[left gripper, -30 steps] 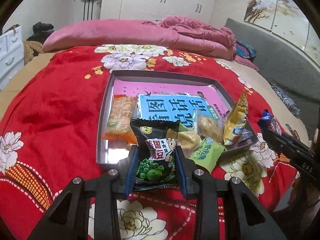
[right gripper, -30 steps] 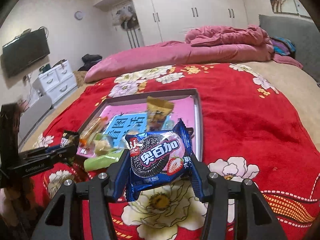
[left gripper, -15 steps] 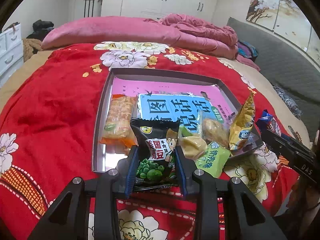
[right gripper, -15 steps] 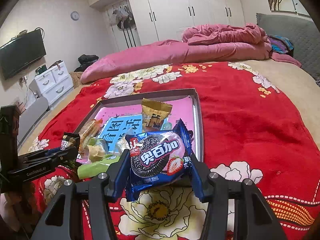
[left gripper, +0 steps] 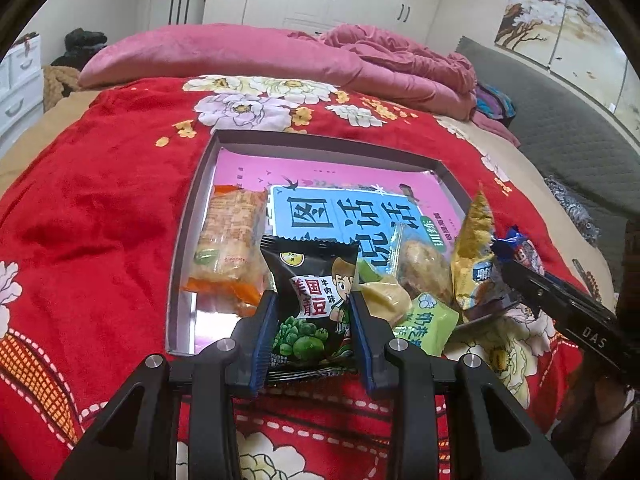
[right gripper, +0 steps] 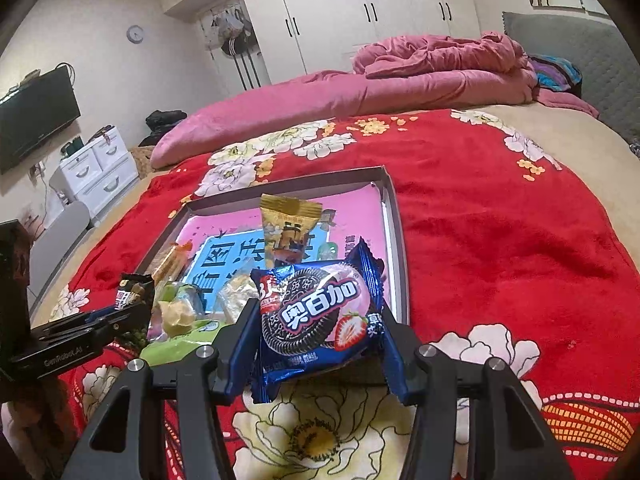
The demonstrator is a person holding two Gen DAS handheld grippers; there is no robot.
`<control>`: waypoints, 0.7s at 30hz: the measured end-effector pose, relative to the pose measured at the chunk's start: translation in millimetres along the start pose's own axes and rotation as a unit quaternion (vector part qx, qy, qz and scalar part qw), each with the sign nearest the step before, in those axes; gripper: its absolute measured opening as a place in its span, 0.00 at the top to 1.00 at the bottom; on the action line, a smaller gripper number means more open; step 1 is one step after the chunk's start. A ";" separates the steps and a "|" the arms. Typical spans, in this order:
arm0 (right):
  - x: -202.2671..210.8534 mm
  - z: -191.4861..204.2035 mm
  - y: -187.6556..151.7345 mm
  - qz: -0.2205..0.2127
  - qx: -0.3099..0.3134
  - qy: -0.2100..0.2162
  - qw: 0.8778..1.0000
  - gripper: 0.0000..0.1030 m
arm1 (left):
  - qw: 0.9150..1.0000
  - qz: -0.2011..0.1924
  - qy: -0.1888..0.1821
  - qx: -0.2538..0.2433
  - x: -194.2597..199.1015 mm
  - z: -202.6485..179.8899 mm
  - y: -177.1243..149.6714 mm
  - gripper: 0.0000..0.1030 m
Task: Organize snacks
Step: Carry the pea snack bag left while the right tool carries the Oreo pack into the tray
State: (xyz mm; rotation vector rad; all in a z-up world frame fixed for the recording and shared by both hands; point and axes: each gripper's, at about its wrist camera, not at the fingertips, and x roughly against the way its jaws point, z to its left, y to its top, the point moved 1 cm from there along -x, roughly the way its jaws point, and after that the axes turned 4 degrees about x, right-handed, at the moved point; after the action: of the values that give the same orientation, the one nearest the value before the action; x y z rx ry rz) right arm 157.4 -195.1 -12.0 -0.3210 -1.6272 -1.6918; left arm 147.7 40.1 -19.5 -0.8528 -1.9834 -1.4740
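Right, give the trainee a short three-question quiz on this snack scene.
1. True or false: the left tongs are shut on the black green-pea packet.
2. What do the right tongs hold? A) a gold packet B) the blue strawberry cookie packet C) nothing
3. Fill in: the orange cracker packet lies inside the grey ____.

Key: 1 true; 2 B; 3 tray.
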 end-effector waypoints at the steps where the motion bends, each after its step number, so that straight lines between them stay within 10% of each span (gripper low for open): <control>1: -1.9 -0.2 0.6 0.001 -0.001 0.000 1.000 0.47 | 1.000 0.000 0.000 0.000 -0.8 -0.6 0.2 0.65; 21: -26.7 4.8 -1.9 0.029 0.001 0.013 0.999 0.43 | 1.000 -0.003 0.014 0.002 -15.6 -2.2 7.4 0.65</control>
State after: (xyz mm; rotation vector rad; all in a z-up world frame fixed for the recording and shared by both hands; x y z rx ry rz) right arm 172.9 -181.8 -30.0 -0.3415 -1.5850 -1.6444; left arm 163.7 36.7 -25.5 -0.8218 -1.9688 -1.4773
